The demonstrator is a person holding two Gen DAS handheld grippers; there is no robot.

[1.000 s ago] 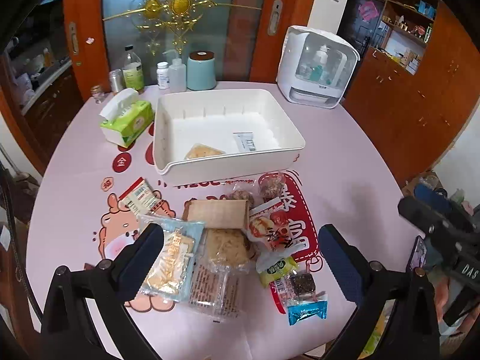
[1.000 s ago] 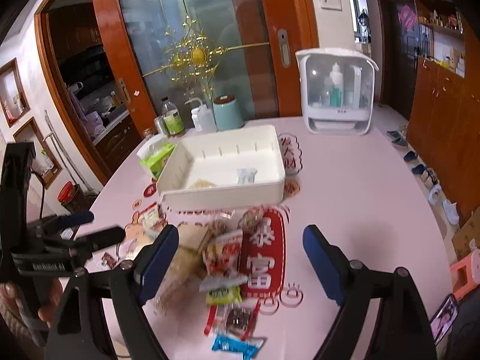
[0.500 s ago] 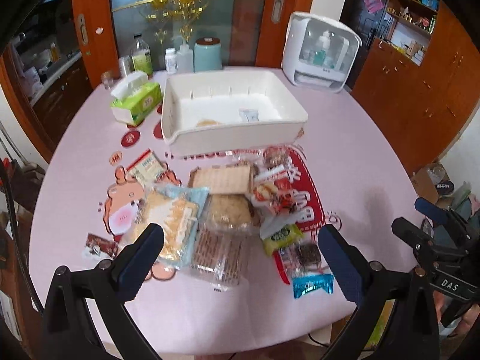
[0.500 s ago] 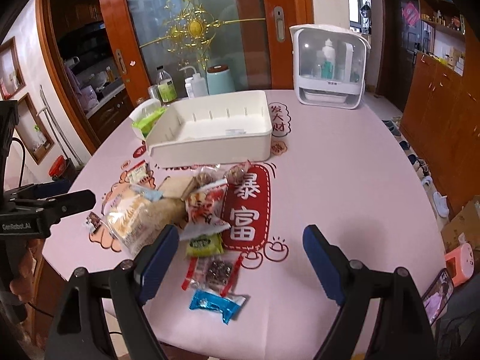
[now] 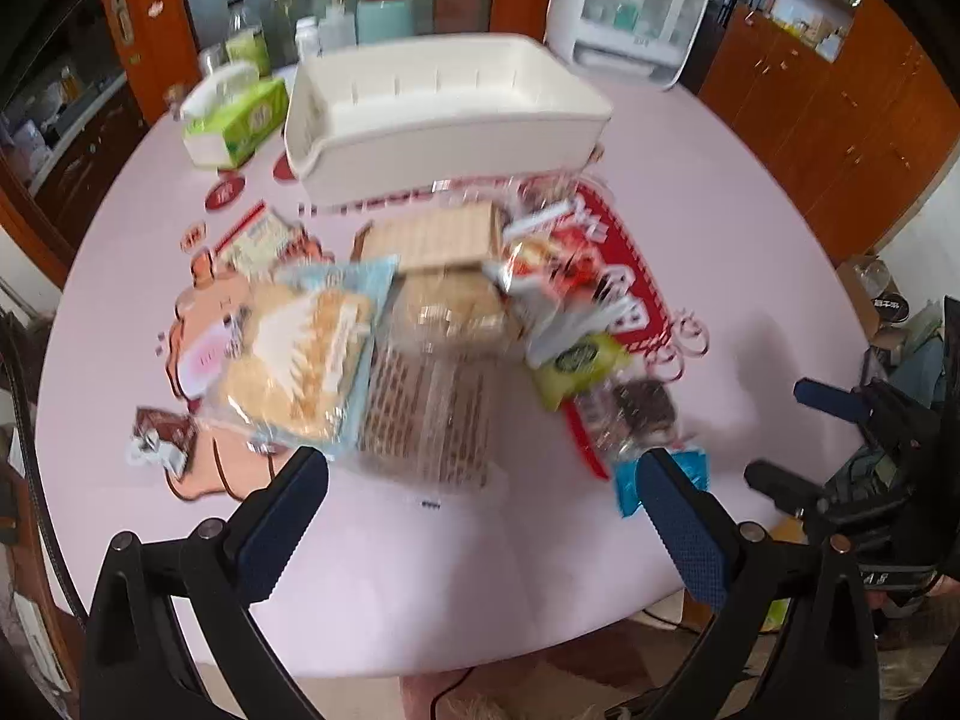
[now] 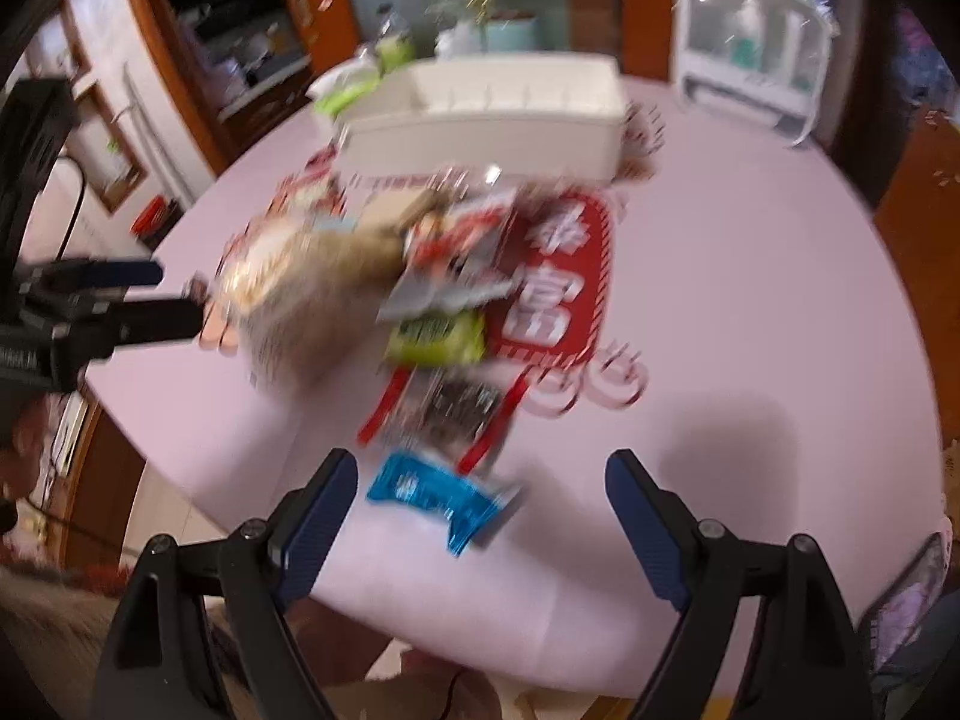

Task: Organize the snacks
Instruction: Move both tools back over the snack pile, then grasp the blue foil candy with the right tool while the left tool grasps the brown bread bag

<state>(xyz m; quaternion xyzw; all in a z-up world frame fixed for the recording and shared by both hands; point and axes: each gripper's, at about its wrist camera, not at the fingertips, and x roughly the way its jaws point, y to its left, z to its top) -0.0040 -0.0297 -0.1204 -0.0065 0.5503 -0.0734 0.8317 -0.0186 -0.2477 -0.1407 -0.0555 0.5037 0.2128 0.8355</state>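
Snack packets heaped mid pink round worktop (image 5: 750, 228), near white plastic bin (image 5: 444, 114) for loading; left claw (image 5: 480, 510) and right claw (image 6: 480, 516) wide open, empty.

At the far left of the round pink table (image 5: 750, 252) sits a green tissue box (image 5: 237, 117) with a white tissue poking up, and behind it a cluster of bottles (image 5: 243, 42) and a pale teal canister (image 5: 385, 15) stand against the glass door. On the far right is a white countertop cabinet with a clear front (image 5: 630, 12), bottles visible inside. Printed on the tablecloth are a big red panel of Chinese characters (image 6: 558, 294) and a pink cartoon figure (image 5: 195, 354); orange-brown wooden cupboards (image 5: 828, 102) line the right wall.
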